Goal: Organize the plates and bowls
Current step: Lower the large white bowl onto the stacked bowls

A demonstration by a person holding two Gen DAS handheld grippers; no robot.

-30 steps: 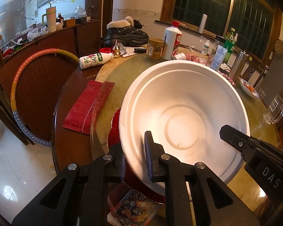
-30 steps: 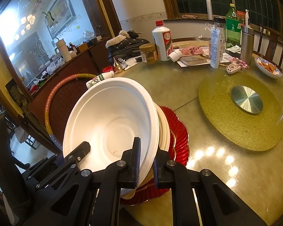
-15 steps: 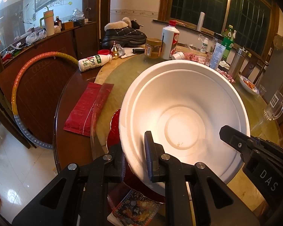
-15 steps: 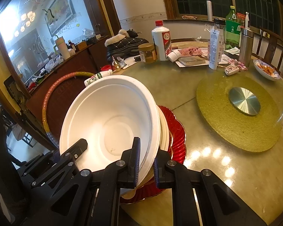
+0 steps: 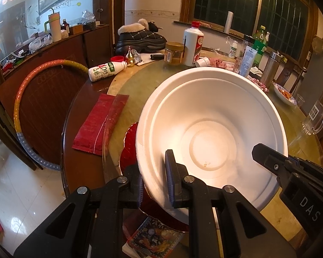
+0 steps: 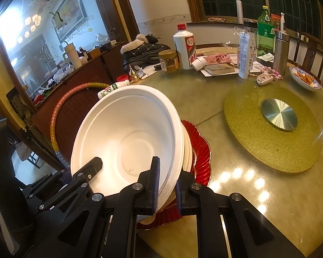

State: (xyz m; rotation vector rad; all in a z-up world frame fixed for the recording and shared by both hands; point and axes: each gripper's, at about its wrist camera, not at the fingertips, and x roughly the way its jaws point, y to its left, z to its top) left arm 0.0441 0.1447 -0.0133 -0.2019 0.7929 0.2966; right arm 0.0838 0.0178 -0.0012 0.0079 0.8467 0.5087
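Two black grippers pinch the near rim of a white bowl [image 5: 213,129]: the left gripper [image 5: 154,182] and the right gripper [image 6: 165,182], jaws nearly closed. The bowl sits over a red plate [image 6: 201,148] on the round table [image 6: 236,193]. Bottles [image 6: 184,47] stand beyond.

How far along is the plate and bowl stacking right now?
Done: a red plate lies on the table with pale dishes stacked on it. In hand: the left gripper and right gripper both clamp the rim of the white bowl, tilted over that stack. Left: lowering and releasing it. The small dish of food remains apart.
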